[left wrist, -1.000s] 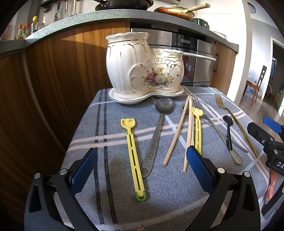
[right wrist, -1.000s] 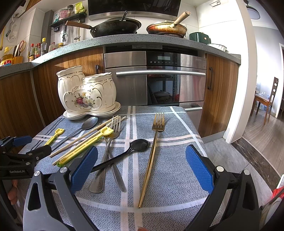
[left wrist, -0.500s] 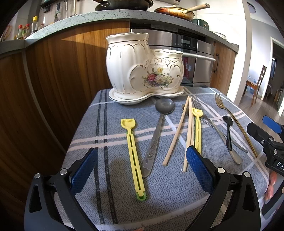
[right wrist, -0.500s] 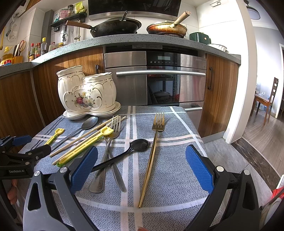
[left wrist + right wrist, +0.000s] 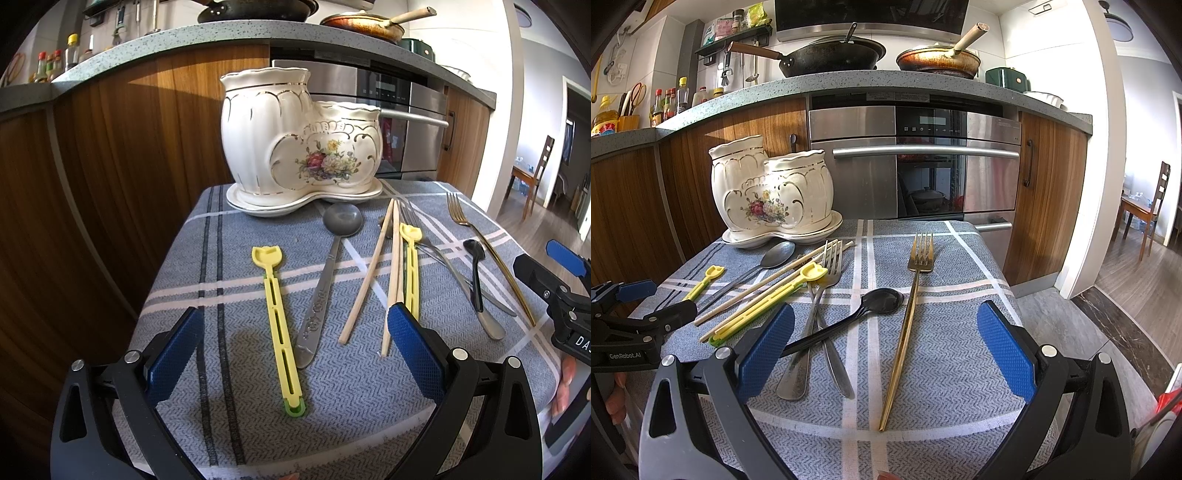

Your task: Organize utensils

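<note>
"GenRobot.AI" on left hand-held gripper (image 5: 670, 299); "DA" on right hand-held gripper (image 5: 550, 266).

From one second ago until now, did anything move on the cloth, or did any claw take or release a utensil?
Nothing visibly changed. Both claws, left and right, stay open and empty above the cloth, and the yellow clip, silver spoon, chopsticks, black spoon and gold fork lie as before in front of the ceramic holder.
</note>
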A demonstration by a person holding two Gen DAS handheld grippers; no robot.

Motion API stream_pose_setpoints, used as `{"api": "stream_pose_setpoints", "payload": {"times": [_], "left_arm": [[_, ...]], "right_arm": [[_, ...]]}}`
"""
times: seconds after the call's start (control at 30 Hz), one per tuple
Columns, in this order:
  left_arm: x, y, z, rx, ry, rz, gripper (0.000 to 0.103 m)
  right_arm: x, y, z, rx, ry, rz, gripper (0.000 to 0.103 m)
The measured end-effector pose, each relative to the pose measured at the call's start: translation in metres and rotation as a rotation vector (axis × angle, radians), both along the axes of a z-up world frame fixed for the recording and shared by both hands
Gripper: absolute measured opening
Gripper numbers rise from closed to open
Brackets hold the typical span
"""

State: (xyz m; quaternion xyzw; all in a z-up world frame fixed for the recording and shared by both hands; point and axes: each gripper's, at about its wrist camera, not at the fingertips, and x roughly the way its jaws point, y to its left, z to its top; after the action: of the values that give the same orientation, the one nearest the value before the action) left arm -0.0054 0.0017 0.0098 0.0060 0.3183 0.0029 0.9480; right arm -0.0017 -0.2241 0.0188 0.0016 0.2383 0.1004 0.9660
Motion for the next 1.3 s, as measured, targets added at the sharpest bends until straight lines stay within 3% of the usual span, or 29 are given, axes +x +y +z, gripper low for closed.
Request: {"api": "stream_pose_setpoints", "payload": {"times": [0.43,0.67,0.83,0.97,1.17,1.27,1.3], "left_arm": [[-0.001,-0.004,0.000,0.037,-0.008,0.023,0.099],[-0.003,-0.005,0.005,0.007,0.009,-0.058,0.099],[-0.001,0.001,0.016,0.023,-0.030,-0.096,0.099],[0.011,0.011,0.027,0.030,-0.026,-0.071,0.099],[0.036,0.031,0.032,0.006,0.050,-0.034,0.099],[0.045,0.035,0.028,0.013,0.065,-0.004,0.099],[0.046,0.036,0.026,0.009,0.060,0.002,0.098]], "right_arm": [[0.001,0.001,-0.001,0.003,0.002,-0.001,0.098],[0.006,0.000,-0.004,0.004,0.036,0.005,0.098],[0.012,-0.004,0.004,0.026,0.076,0.021,0.098],[0.015,-0.006,0.012,0.031,0.089,0.033,0.098],[0.024,-0.003,0.016,0.031,0.155,0.054,0.098],[0.029,0.002,0.014,0.021,0.184,0.061,0.089],[0.031,0.004,0.014,0.017,0.201,0.062,0.082]]}}
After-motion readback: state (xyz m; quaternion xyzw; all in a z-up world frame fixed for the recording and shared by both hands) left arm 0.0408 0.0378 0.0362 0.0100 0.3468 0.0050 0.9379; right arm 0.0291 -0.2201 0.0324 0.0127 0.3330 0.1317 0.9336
